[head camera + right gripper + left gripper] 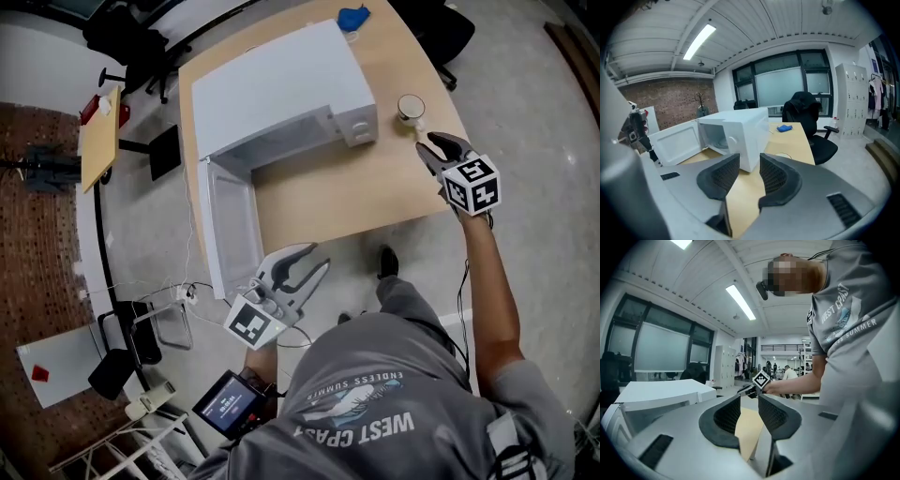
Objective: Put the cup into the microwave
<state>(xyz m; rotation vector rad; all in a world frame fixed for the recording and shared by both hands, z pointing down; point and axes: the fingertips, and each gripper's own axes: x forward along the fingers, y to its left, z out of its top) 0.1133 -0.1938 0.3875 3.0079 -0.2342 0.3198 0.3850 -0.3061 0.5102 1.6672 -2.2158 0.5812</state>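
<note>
We are holding 2 grippers over a light wooden table [375,202] on which a white microwave [281,84] is standing with its door [230,234] hanging wide open at the near left edge. The cup [410,109] is sitting upright on the table just right of the microwave, outside it and beside the control panel. The right gripper [437,148] is reaching toward the cup, its tips near it but not touching; its jaws are standing wide apart and gripping nothing, and in the right gripper view only bare tabletop is showing in the gap, with the microwave's open cavity beyond. The left gripper [314,262] is hanging off the near edge of the table, close to the open door, and its jaws are likewise gaping apart with nothing caught between the pads. A blue cloth [353,16] is lying at the far end of the table, well apart from the cup.
</note>
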